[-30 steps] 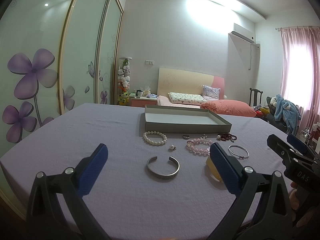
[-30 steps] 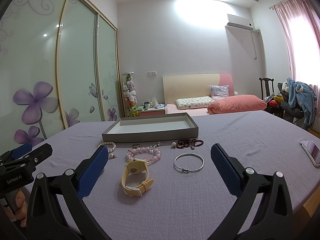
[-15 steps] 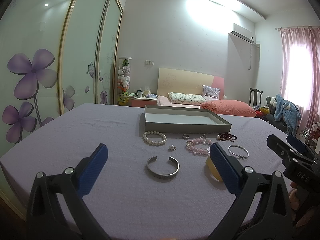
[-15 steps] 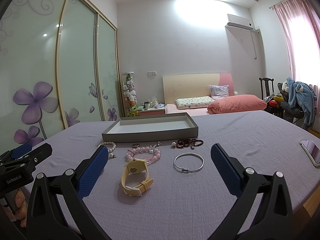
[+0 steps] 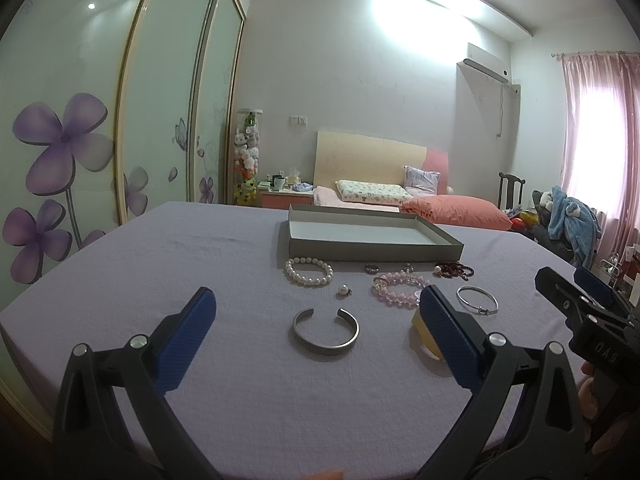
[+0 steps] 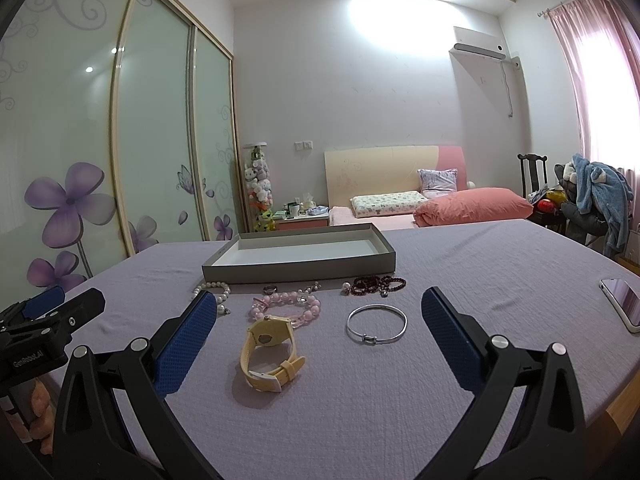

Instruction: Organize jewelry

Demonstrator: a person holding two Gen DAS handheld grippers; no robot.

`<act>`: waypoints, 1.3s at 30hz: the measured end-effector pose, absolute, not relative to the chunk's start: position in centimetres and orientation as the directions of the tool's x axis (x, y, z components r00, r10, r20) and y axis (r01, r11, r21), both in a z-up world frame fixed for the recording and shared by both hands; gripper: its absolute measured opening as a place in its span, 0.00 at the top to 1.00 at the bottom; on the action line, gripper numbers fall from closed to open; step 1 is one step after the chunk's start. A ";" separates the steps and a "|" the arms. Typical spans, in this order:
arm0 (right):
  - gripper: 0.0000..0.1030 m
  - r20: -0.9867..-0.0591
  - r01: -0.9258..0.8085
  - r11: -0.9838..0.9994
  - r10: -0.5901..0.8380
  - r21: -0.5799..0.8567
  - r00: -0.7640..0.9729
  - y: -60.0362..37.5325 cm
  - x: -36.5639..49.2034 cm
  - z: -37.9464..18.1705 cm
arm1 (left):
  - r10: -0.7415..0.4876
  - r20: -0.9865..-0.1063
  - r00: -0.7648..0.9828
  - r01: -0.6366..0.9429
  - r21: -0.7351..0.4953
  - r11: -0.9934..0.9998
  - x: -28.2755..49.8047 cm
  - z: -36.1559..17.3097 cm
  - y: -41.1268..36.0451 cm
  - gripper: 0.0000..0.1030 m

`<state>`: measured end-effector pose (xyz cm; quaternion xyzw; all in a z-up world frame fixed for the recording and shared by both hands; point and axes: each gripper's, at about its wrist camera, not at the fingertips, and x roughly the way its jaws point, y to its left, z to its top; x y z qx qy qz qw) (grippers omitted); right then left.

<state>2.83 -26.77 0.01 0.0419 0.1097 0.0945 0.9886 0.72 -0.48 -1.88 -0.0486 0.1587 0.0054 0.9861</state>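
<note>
1. The left tool (image 5: 316, 320) hovers low over the surface (image 5: 160, 264), fingers spread wide and holding nothing, aimed at the grey tray (image 5: 372, 251).
2. The right tool (image 6: 318, 320) hovers likewise, released, level with the left.
3. In front of the tray lie a pearl bracelet (image 5: 309, 271), pink bead bracelet (image 6: 286, 305), silver cuff (image 5: 324, 332), thin bangle (image 6: 376, 324) and yellow watch (image 6: 270, 348).
4. Beyond the tray stands a bed (image 6: 400, 204); a phone (image 6: 622, 308) lies well right of the tray.

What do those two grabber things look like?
Each hand-held gripper, the left and the right, has two black plastic arms with triangle cut-outs and silver round bolts. The fingers wear bumpy dark blue pads. One body reads "GenRobot.AI", the other "DAS". No cables or sleeves show.
</note>
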 end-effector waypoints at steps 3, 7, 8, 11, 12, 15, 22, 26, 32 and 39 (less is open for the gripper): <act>0.02 -0.217 -0.176 0.978 0.196 0.109 0.956 -27.0 3.0 -0.5 | -0.025 -0.343 0.939 -0.012 -0.104 0.995 1.2 -2.3 -0.3 0.04; 0.02 -0.232 -0.173 0.978 0.196 0.115 0.953 -27.1 3.3 -0.6 | -0.020 -0.371 0.928 -0.015 -0.092 0.996 2.2 -2.6 -0.5 0.04; 0.02 -0.236 -0.173 0.978 0.197 0.117 0.952 -27.1 3.4 -0.7 | -0.023 -0.379 0.925 -0.014 -0.093 0.996 2.5 -2.7 -0.4 0.04; 0.02 -0.247 -0.171 0.978 0.197 0.121 0.949 -27.1 3.6 -0.9 | -0.013 -0.415 0.909 -0.028 -0.093 0.995 3.5 -3.1 -0.3 0.04; 0.02 -0.250 -0.171 0.978 0.197 0.122 0.948 -27.2 3.7 -0.9 | -0.017 -0.435 0.900 -0.029 -0.098 0.995 4.1 -3.3 -0.2 0.04; 0.02 -0.262 -0.168 0.978 0.197 0.126 0.945 -27.2 4.1 -1.1 | -0.046 -0.506 0.861 -0.017 -0.118 0.993 5.9 -3.9 0.1 0.04; 0.02 -0.293 -0.158 0.977 0.194 0.141 0.936 -27.6 4.9 -1.3 | -0.067 -0.665 0.744 0.007 -0.093 0.996 10.5 -5.8 -0.3 0.04; 0.02 -0.307 -0.152 0.978 0.190 0.146 0.932 -27.8 5.4 -1.5 | -0.083 -0.738 0.670 0.012 -0.101 0.995 12.8 -7.1 -0.4 0.04; 0.02 -0.322 -0.143 0.979 0.185 0.148 0.929 -27.9 6.0 -1.5 | -0.054 -0.766 0.641 0.003 -0.067 0.998 14.5 -7.5 -0.8 0.06; 0.02 -0.333 -0.141 0.979 0.183 0.147 0.925 -27.7 6.7 -1.6 | -0.010 -0.774 0.633 0.006 -0.009 1.000 15.4 -7.6 -1.2 0.13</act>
